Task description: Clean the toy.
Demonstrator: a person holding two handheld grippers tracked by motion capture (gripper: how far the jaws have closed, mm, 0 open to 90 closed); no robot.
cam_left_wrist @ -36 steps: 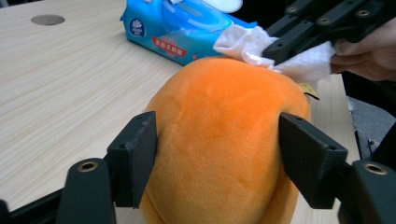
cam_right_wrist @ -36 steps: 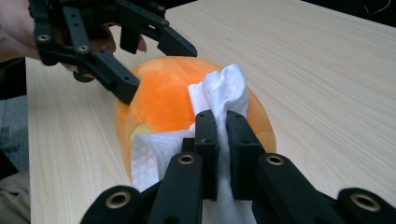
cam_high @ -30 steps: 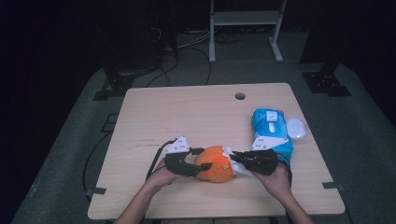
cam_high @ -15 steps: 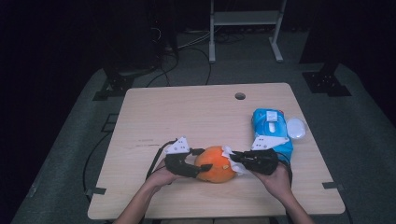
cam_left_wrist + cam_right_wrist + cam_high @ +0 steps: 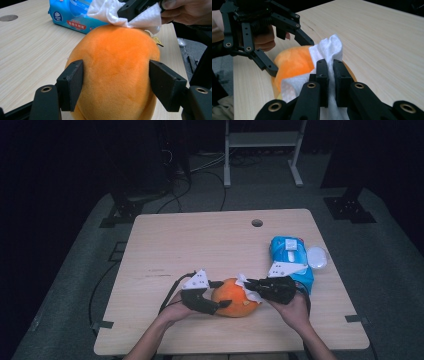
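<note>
Near the bottom centre of the high view, the orange plush toy [image 5: 235, 297] is lying on the table [image 5: 200, 245]. Left gripper [image 5: 220, 301] is straddling it, jaws having just been opening, whether pressing I cannot tell. Right gripper [image 5: 252, 284] is pinching a white wipe [image 5: 329, 50] against the toy's top.

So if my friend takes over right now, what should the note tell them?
Left tool: around the orange plush toy, pads on its sides, jaws just been opening.
Right tool: shut on a white wipe, pressed on the toy's top.
Blue wipes pack: on the table, right of the toy.
Done: wipe out, on toy.
Left: probably finish wiping.
</note>
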